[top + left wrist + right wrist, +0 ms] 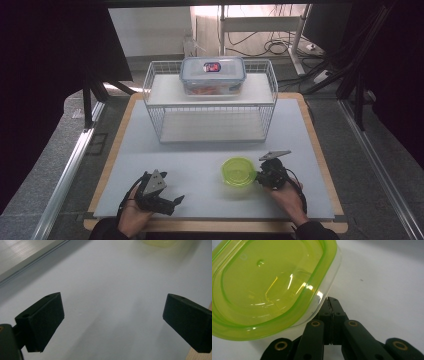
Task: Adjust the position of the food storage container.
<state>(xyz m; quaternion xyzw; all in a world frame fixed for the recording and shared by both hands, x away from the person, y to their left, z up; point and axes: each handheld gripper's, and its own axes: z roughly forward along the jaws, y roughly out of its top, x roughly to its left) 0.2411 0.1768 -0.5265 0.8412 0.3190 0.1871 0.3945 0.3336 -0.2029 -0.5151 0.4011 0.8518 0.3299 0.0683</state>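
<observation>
While left tongs (pixel 176 201) gape empty, right tongs (pixel 258 176) pinched on green container (pixel 238 171) rim

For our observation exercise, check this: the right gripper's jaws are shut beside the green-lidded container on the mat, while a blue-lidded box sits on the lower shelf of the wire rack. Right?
Not quite. In the high view the blue-lidded box sits on the wire rack's upper shelf, not the lower. The right gripper, jaws shut, is indeed beside the green-lidded container on the mat.

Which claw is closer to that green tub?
The right. The right claw is shut and sits against the green tub at its right edge. The left claw is open, down near the table's front edge, well off to the tub's left.
</observation>
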